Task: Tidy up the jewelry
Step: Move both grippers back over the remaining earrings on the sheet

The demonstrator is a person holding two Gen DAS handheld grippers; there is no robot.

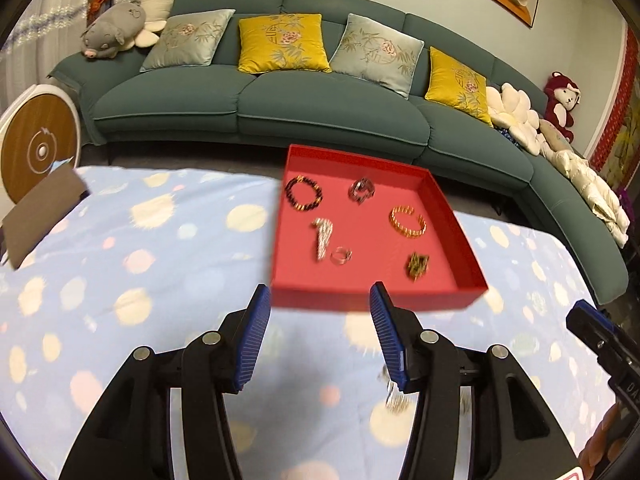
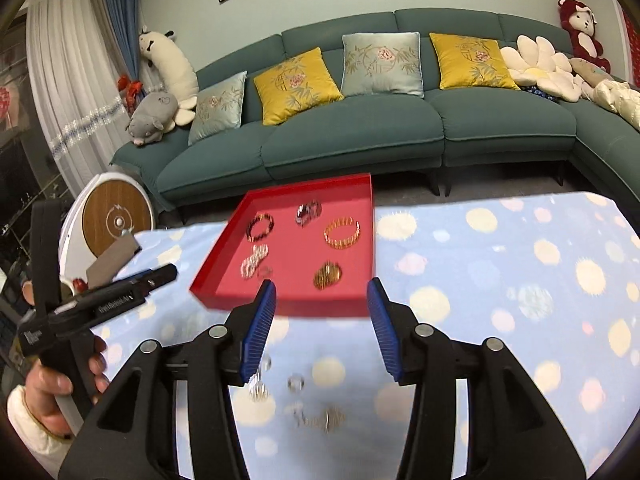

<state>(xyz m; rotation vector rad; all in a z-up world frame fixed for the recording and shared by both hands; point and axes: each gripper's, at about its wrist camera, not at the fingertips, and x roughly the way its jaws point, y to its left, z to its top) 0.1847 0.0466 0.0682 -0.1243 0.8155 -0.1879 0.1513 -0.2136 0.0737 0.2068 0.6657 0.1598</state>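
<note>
A red tray (image 1: pixel 440 196) sits on the dotted blue cloth and holds a dark bead bracelet (image 1: pixel 304 199), a gold bangle (image 1: pixel 408 222), a silver crystal piece (image 1: pixel 323 238), a small ring (image 1: pixel 341 256) and other pieces. My left gripper (image 1: pixel 320 292) stands open just short of the tray's front wall, nothing between its blue pads. My right gripper (image 2: pixel 322 286) is open too, in front of the same tray (image 2: pixel 372 216). Below it, loose on the cloth, lie a small ring (image 2: pixel 296 382) and a blurred gold piece (image 2: pixel 330 419). More loose jewelry (image 1: pixel 394 398) shows beside the left gripper's right finger.
A green sofa (image 1: pixel 320 108) with cushions and plush toys runs behind the table. A brown card (image 1: pixel 40 216) lies at the cloth's far left, by a round white-and-wood object (image 1: pixel 38 148). A hand (image 2: pixel 52 384) holds the left gripper's handle at the right view's lower left.
</note>
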